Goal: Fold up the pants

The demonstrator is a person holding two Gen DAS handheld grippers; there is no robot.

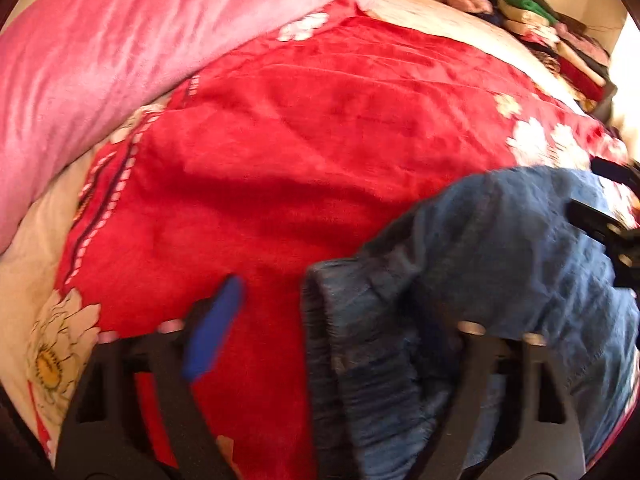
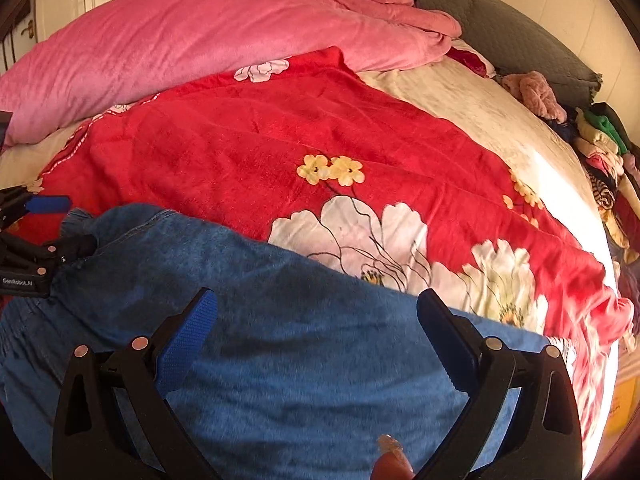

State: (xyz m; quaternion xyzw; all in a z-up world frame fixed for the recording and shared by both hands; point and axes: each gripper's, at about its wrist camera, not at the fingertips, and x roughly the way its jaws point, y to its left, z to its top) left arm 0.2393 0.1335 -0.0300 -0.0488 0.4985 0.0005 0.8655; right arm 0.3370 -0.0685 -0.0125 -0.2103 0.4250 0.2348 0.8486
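Red fleece fills most of what you see: a flowered blanket (image 2: 248, 140) spread over the bed, with a long pink blanket (image 2: 192, 40) heaped along its far side and a grey headboard (image 2: 520, 36) behind it. At the far right edge of the bed sits a pile of mixed clothes (image 2: 604, 160). Your own piece of work, the blue denim pants (image 2: 288, 320), lies on the red blanket at the near edge, bunched rather than flat; from the left wrist view its gathered waistband (image 1: 360, 360) is rumpled up close to the lens, with fabric heaped to the right of it. Your right gripper (image 2: 320, 312) hangs over the broad blue stretch of the pants with its fingers spread wide apart and nothing between them. Your left gripper (image 1: 352, 304) also looks spread, one blue-padded finger out over the red blanket and the other buried in or behind the denim, so I cannot tell whether any cloth is truly pinched. By the look of it, you are early in the job: no clean fold line shows, the legs are not laid one on the other as far as the views reveal, and the cloth needs smoothing before any fold.
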